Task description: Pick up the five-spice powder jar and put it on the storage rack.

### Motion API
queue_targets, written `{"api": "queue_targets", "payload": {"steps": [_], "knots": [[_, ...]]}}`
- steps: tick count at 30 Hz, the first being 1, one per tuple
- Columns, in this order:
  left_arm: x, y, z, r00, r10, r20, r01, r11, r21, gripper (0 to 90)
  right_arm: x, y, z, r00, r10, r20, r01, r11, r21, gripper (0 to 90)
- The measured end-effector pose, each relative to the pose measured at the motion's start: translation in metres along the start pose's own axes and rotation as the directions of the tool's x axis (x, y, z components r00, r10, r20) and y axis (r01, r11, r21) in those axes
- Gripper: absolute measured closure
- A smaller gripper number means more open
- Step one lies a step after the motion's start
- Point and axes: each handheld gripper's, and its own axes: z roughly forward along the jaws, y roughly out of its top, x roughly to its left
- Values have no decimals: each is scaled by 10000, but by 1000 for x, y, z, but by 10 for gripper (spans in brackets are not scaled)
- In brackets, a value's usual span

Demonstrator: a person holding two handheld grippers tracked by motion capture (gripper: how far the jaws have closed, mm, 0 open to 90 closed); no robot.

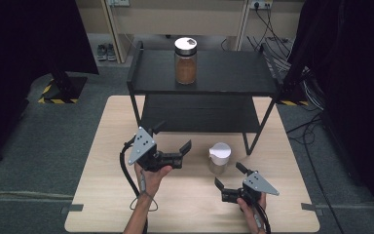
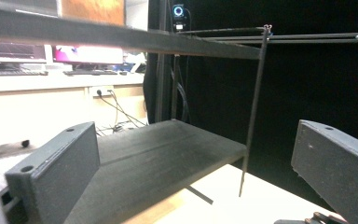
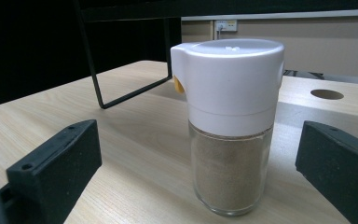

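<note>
Left gripper point(image 1: 174, 141) raised; right gripper point(image 1: 229, 177) low

Two jars: one brown-filled jar point(image 1: 185, 61) on the shelf rack's top tier, one white-capped shaker jar point(image 1: 219, 158) on the table. One black two-tier shelf rack point(image 1: 233, 73). One wooden table point(image 1: 102, 195). Two grippers: left gripper point(image 1: 174, 136), right gripper point(image 1: 229, 175). One pair of shoes point(image 1: 106, 51) on the floor.

Bare pale wooden tabletop point(image 1: 107, 195) lies open at the near left and along the near edge. A white-capped glass shaker of tan powder point(image 1: 218, 157) stands right of centre. The black two-tier metal shelf rack point(image 1: 253, 80) blocks the far side, with a brown-filled glass jar point(image 1: 185, 61) on its top tier; its lower tier point(image 2: 158, 154) is open.
</note>
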Motion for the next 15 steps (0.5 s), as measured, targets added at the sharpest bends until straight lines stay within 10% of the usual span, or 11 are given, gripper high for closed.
{"api": "queue_targets", "payload": {"steps": [15], "knots": [[-1,-45,-10,9997,-225,-123,229,9993,294,3,0,0,1,10000,-1,-5,1,10000,26,5]]}}
